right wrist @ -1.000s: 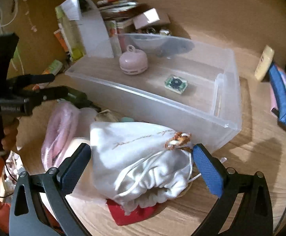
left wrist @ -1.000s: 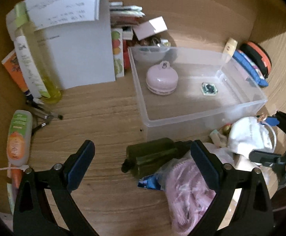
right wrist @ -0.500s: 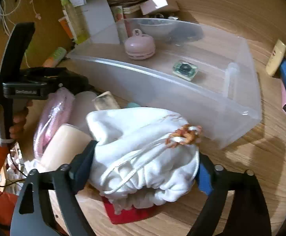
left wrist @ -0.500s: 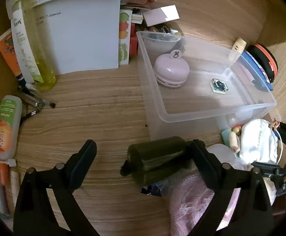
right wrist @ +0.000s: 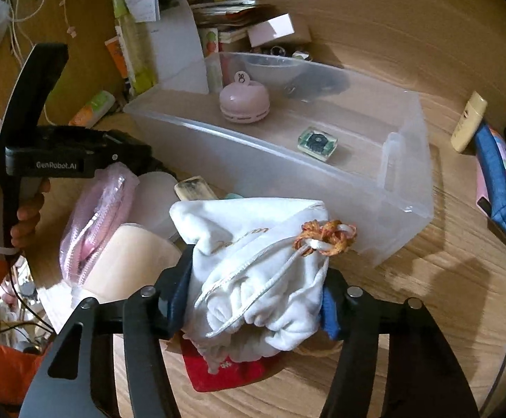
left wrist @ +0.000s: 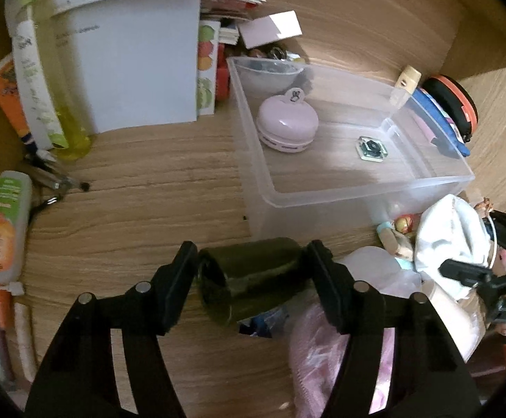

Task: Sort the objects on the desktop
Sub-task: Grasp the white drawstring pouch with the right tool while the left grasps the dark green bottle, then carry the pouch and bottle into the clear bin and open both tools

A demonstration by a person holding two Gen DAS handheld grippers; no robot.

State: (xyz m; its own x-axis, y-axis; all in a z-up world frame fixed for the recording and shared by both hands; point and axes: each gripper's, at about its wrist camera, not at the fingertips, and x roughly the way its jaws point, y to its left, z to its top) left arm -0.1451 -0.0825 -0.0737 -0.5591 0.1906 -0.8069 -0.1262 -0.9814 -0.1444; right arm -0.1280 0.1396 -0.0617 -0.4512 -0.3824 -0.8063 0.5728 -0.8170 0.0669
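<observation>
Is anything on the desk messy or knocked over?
Yes. A heap of soft things, with a pink bag, is jumbled in front of the clear bin, which holds only two items. An orange-and-green tube lies flat among loose pens. Nothing looks spilled or broken.

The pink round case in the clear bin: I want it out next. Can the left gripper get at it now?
Probably not yet: the left gripper is shut on a dark green roll. The pink case itself lies uncovered in the open-topped bin.
</observation>
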